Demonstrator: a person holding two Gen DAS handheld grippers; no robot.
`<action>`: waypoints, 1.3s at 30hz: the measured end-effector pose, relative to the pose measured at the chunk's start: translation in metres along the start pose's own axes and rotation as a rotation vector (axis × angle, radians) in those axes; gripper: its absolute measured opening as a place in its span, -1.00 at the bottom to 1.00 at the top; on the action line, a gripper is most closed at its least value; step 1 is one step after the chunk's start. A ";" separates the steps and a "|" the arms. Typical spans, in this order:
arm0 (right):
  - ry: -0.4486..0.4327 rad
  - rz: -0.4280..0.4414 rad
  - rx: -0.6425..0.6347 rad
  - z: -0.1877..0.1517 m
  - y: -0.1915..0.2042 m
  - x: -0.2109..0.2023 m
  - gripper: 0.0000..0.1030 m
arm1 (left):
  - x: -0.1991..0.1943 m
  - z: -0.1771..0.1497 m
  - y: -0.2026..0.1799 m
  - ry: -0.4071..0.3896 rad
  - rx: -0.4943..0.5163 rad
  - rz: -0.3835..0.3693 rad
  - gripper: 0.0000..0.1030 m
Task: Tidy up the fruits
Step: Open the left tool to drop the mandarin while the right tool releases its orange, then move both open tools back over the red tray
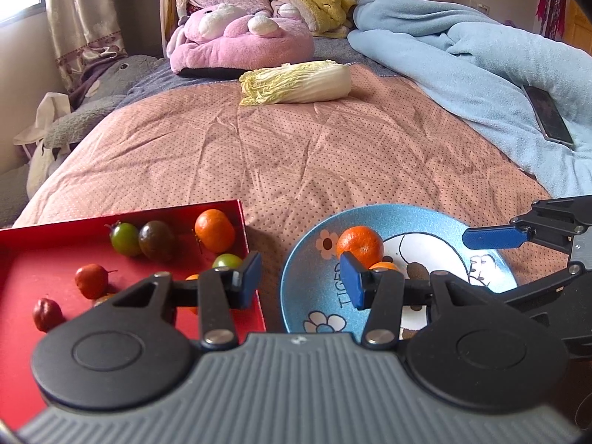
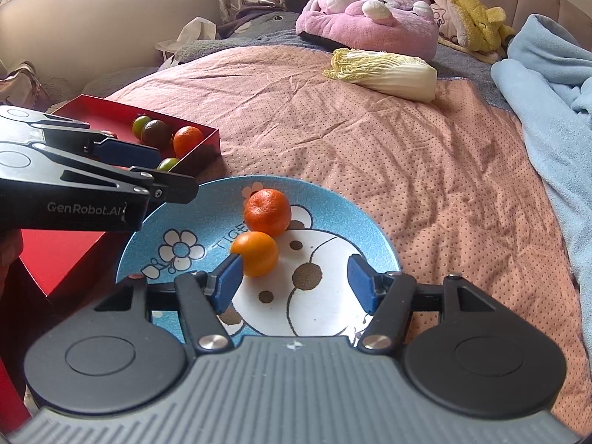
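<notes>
On the bed, left: shallow red cardboard tray holds mixed small fruits.
Left tongs: apart, empty.
Centre: blue patterned ceramic plate holds two round orange tangerines.
Right tongs: apart, nearer tangerine just released.
Next, likely: fetch the tray's remaining tangerine.

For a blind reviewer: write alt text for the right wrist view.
The open right gripper hovers over a blue plate holding two oranges, the nearer orange by its left finger. Beside it, the left gripper reaches in front of a red tray of small fruit; a cabbage lies farther back on the bed.
</notes>
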State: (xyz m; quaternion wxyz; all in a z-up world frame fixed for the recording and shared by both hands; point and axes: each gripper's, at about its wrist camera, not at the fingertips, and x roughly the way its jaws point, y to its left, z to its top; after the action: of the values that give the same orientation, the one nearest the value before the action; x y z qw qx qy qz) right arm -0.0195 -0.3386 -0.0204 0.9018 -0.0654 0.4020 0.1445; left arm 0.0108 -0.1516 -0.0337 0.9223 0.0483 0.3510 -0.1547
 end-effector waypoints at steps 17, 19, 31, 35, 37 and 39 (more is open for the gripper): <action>-0.042 0.051 -0.066 0.023 0.032 -0.011 0.33 | -0.016 0.002 0.021 -0.037 -0.087 0.018 -0.03; -0.046 0.061 -0.069 0.025 0.036 -0.011 0.33 | -0.020 0.002 0.028 -0.042 -0.117 0.029 -0.03; -0.065 0.145 -0.097 0.040 0.071 0.001 0.33 | -0.039 -0.005 0.067 -0.058 -0.198 0.119 -0.03; -0.070 0.176 -0.105 0.045 0.083 0.007 0.33 | -0.045 -0.007 0.079 -0.055 -0.195 0.151 -0.03; -0.072 0.187 -0.104 0.047 0.088 0.008 0.35 | -0.048 -0.008 0.089 -0.050 -0.206 0.160 -0.03; -0.080 0.200 -0.101 0.050 0.092 0.009 0.38 | -0.050 -0.008 0.099 -0.042 -0.228 0.161 -0.03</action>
State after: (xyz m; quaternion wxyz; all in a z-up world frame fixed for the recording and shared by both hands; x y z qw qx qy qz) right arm -0.0072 -0.2373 0.0059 0.8937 -0.0645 0.3625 0.2565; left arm 0.0019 -0.0434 -0.0086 0.9383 -0.0318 0.3419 -0.0403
